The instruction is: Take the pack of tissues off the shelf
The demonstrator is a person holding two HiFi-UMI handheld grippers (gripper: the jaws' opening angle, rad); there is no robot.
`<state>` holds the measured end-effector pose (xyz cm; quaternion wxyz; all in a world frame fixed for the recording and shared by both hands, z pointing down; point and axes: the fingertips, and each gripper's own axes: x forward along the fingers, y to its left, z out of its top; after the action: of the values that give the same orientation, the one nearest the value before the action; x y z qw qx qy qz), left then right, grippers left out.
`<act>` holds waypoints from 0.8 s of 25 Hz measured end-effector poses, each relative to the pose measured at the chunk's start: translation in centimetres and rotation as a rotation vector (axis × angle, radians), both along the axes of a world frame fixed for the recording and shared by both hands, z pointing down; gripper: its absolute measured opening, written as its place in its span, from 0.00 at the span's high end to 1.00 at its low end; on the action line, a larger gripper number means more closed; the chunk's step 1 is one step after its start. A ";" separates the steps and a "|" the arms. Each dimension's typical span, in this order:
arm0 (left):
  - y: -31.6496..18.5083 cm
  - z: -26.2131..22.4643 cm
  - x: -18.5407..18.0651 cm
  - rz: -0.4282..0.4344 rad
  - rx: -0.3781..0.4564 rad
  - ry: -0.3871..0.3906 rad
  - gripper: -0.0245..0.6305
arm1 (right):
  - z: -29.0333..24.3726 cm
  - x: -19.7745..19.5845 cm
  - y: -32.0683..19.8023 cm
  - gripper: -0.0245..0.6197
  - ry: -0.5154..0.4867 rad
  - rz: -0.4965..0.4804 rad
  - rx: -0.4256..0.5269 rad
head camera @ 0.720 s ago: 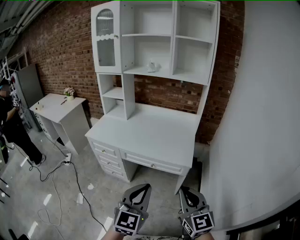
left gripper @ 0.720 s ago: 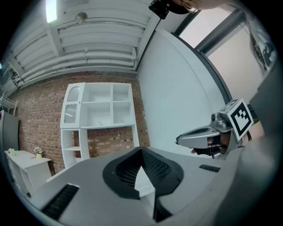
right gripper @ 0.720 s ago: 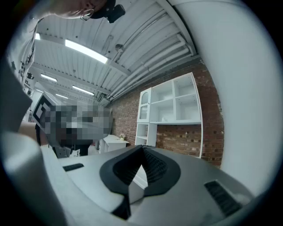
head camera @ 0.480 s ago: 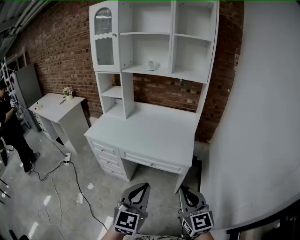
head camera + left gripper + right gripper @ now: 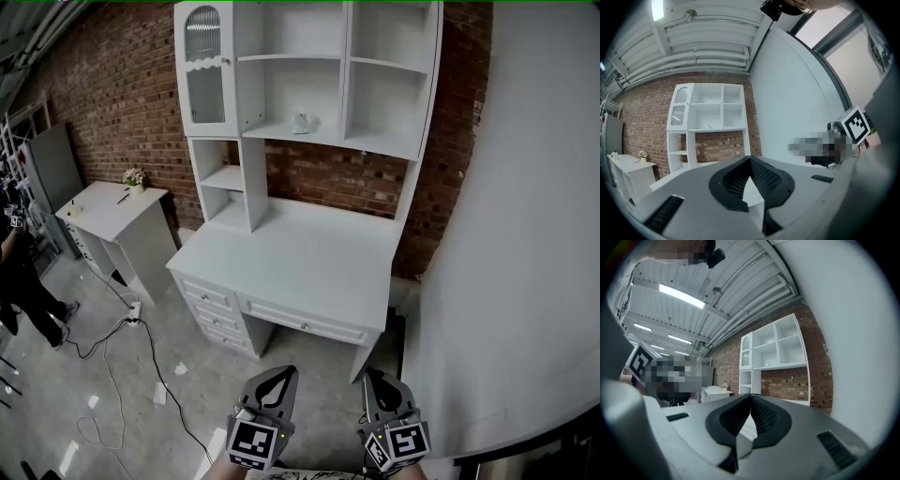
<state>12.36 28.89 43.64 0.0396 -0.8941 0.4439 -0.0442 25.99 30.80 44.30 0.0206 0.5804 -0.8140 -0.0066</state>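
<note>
A small white pack of tissues [image 5: 301,123] lies on the middle shelf of the white hutch [image 5: 281,131] that stands on the white desk [image 5: 291,267]; in the left gripper view the pack of tissues [image 5: 709,125] is a tiny pale shape. My left gripper [image 5: 282,376] and right gripper [image 5: 370,380] are held low at the bottom of the head view, well short of the desk. Both are shut with nothing between the jaws, which meet at the tips in the left gripper view [image 5: 750,159] and the right gripper view [image 5: 751,395].
A brick wall [image 5: 122,103] runs behind the desk. A large white curved panel [image 5: 525,234] fills the right side. At the left stand a small white table [image 5: 108,211] with a flower pot [image 5: 138,178], cables [image 5: 112,347] on the concrete floor, and a person [image 5: 19,272].
The head view has drifted slightly, so the desk and hutch sit a little higher and larger. The person at the left has moved further toward the frame edge. Both grippers stay shut.
</note>
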 end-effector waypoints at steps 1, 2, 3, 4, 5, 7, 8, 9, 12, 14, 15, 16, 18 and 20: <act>-0.3 0.1 -0.1 -0.005 -0.004 0.001 0.94 | 0.2 0.0 -0.2 0.95 0.002 0.003 -0.005; -0.7 0.3 -0.2 -0.009 -0.009 0.003 0.94 | 0.3 0.0 -0.5 0.95 0.004 0.005 -0.010; -1.1 0.6 -0.4 -0.012 -0.014 0.004 0.94 | 0.5 0.0 -0.9 0.95 0.006 0.008 -0.016; -1.5 0.7 -0.5 -0.012 -0.021 0.001 0.94 | 0.6 -0.1 -1.4 0.95 0.009 0.013 -0.020; -2.1 0.9 -0.6 -0.010 -0.029 -0.003 0.94 | 0.7 -0.1 -1.9 0.95 0.011 0.019 -0.022; -3.4 1.5 -0.7 0.002 -0.040 -0.001 0.94 | 0.8 -0.5 -3.3 0.95 0.009 0.028 -0.021; -4.2 1.6 -0.8 0.013 -0.042 0.001 0.94 | 0.9 -0.9 -4.1 0.95 0.004 0.031 -0.020; -5.1 1.7 -1.0 0.026 -0.042 0.002 0.94 | 0.9 -1.3 -5.1 0.95 -0.001 0.036 -0.020; -8.7 1.8 -2.4 0.055 -0.034 -0.006 0.94 | 1.2 -3.1 -8.8 0.95 -0.001 0.064 -0.024; -11.7 1.4 -4.3 0.063 -0.026 -0.004 0.94 | 1.1 -4.8 -11.9 0.95 0.000 0.075 -0.030; -13.4 1.0 -5.4 0.064 -0.026 -0.003 0.94 | 1.0 -5.8 -13.5 0.95 0.003 0.079 -0.030; -15.1 0.6 -6.7 0.067 -0.031 -0.004 0.94 | 0.9 -6.9 -15.2 0.95 0.011 0.087 -0.029; -18.6 0.6 -9.2 0.074 -0.040 -0.001 0.94 | 0.6 -9.0 -18.4 0.95 0.033 0.110 -0.024; -22.2 0.6 -11.9 0.075 -0.043 0.005 0.94 | 0.4 -11.2 -21.7 0.95 0.050 0.124 -0.021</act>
<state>0.46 6.65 44.29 0.0210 -0.9108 0.4092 -0.0501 14.75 9.10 44.69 0.0474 0.6292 -0.7757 -0.0115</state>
